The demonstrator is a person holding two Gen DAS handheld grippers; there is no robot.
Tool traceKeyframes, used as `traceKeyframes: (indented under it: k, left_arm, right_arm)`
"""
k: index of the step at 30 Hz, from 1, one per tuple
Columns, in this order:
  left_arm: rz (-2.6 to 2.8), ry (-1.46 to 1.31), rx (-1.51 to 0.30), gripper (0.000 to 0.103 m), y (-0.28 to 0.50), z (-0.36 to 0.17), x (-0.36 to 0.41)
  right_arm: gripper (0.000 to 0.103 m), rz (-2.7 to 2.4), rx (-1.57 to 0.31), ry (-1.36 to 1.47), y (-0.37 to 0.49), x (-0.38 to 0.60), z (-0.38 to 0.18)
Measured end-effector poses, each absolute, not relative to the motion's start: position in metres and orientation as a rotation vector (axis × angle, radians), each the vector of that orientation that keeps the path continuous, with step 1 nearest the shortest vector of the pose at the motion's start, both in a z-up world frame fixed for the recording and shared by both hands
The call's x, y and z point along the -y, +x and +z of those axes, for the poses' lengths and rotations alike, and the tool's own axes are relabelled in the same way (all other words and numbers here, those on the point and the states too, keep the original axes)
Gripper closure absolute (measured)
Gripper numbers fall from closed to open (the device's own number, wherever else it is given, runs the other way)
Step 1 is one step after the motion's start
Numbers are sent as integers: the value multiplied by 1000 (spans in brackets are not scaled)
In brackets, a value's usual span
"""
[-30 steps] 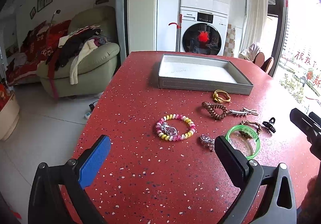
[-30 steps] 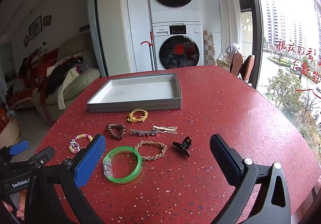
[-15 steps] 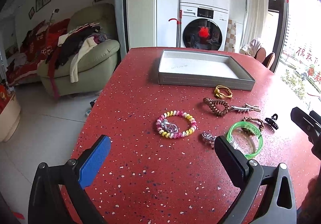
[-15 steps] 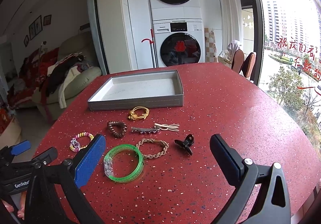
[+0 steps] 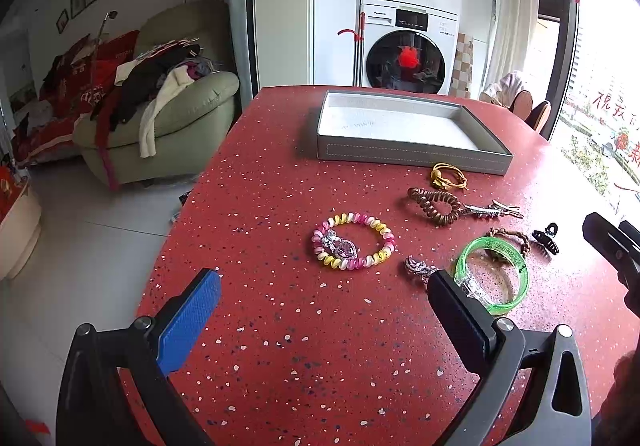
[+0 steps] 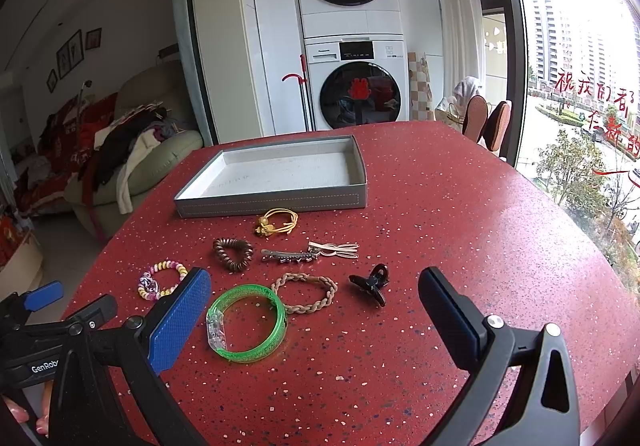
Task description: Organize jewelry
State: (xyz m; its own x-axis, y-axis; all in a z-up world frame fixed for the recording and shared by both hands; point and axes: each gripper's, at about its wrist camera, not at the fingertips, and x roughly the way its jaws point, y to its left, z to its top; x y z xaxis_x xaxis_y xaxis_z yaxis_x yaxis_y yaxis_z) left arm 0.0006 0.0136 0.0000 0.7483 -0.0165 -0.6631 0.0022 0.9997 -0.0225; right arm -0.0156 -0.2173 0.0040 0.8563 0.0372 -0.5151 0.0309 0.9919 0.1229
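A grey empty tray (image 5: 408,156) (image 6: 272,202) sits at the far side of the red table. In front of it lie a pink-yellow spiral bracelet (image 5: 354,240) (image 6: 162,280), a green bangle (image 5: 492,274) (image 6: 246,322), a braided band (image 6: 305,293), a black claw clip (image 6: 370,284) (image 5: 545,236), a brown spiral tie (image 5: 434,204) (image 6: 233,253), a gold tie (image 5: 448,175) (image 6: 277,221), metal hair clips (image 6: 310,252) and a small silver brooch (image 5: 418,266). My left gripper (image 5: 324,290) is open and empty before the spiral bracelet. My right gripper (image 6: 316,294) is open and empty over the bangle and braid.
The red speckled table (image 5: 300,346) has a curved edge on the left, with floor below. A green armchair (image 5: 172,114) piled with clothes stands at left. Stacked washing machines (image 6: 352,46) are behind, chairs (image 6: 486,118) and a window at right.
Both grippers have moved forward slightly toward the jewelry and tilted down; the items sit lower and nearer in both views. Both stay open and empty.
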Motion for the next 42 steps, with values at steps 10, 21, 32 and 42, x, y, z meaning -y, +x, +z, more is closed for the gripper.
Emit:
traceKeyframes:
  k: [10,21,32,42]
  left_arm:
    - [-10,-21,-727,0,2,0,-13]
    - [-11,-12,-721,0,1,0,-11]
    - [-13,-1,-720,0,0,2,-9]
    - [-13,1,-720,0,0,2,-9]
  right_arm:
    - [0,5,-543,129,-15,218,5]
    - [0,6,-543,130,-16,217,4]
    - [0,6,-543,130,-16,217,4]
    - [0,6,-544,130,-16,217,4]
